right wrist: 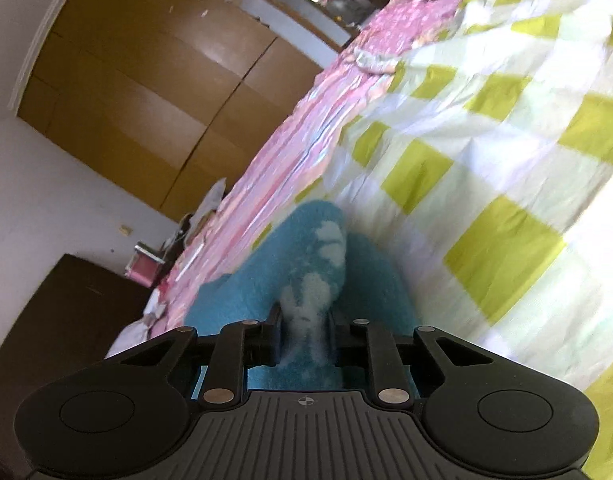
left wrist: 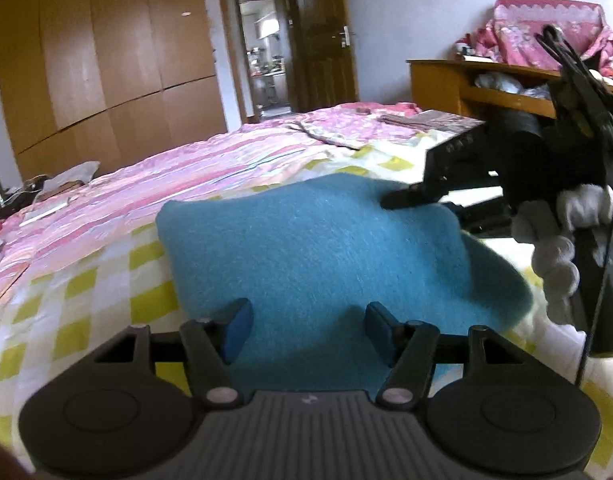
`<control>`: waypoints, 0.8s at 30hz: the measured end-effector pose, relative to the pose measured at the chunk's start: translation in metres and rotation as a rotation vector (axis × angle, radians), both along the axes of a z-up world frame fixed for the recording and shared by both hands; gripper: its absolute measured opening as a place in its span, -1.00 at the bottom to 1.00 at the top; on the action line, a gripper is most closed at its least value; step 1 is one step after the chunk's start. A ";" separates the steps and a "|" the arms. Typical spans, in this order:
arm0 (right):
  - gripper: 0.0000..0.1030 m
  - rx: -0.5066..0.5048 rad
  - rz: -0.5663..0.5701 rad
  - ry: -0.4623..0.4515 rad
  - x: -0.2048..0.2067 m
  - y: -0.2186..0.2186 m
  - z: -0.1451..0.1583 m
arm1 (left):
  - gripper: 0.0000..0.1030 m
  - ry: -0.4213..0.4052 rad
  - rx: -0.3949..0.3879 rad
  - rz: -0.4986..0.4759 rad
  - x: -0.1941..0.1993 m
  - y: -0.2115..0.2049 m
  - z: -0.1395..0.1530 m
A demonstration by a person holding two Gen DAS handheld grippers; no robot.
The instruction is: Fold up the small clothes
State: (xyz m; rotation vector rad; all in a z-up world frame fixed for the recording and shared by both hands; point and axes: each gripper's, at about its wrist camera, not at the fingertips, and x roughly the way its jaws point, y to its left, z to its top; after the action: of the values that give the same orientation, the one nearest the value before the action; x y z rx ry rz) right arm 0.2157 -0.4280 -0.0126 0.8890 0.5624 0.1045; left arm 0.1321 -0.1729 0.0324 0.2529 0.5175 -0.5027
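Note:
A fuzzy teal sock lies folded on the yellow-checked sheet. My left gripper is open, its blue pads hovering just above the sock's near edge. My right gripper is shut on a fold of the teal sock, which has pale blotches; in the left wrist view the right gripper comes in from the right and touches the sock's far right corner. A white-gloved hand holds it.
A pink striped quilt covers the bed's left and far side. A wooden wardrobe and open doorway stand behind. A wooden desk with pink cloth stands at the right. Clutter sits on a low stand at the left.

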 end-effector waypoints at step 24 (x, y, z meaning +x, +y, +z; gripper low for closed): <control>0.25 -0.348 0.034 -0.001 0.006 0.021 0.018 | 0.33 0.161 -0.246 0.149 0.039 0.044 0.009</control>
State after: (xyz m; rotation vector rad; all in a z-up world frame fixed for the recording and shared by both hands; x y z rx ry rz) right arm 0.2215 -0.4065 0.0052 0.5408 0.5740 0.0357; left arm 0.1715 -0.1285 0.0416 -0.0616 0.6195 -0.4388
